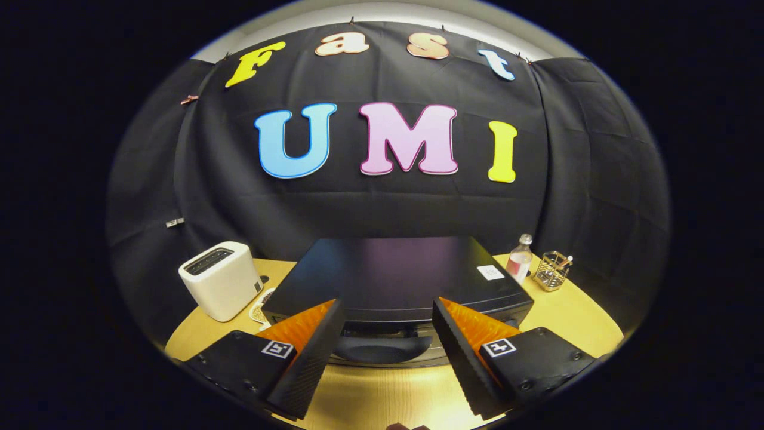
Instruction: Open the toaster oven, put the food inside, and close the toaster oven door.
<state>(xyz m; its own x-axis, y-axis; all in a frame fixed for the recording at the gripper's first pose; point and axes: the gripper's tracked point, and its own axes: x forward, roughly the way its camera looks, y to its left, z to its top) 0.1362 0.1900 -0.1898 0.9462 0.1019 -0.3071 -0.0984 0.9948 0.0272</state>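
Note:
The black toaster oven (391,278) stands on the wooden table just ahead of my fingers, seen from above and in front. Its dark curved door handle (382,347) lies between my two fingertips, slightly beyond them, and the door looks shut. My gripper (388,316) is open, its black-and-orange fingers (310,346) spread wide to either side of the handle and touching nothing. A plate with food (261,307) peeks out at the oven's left, mostly hidden behind the oven and my left finger.
A white slot toaster (221,279) sits left of the oven, close to the plate. To the oven's right stand a small clear bottle (520,258) and a wire holder (552,270). Bare wooden tabletop (382,394) lies below my fingers.

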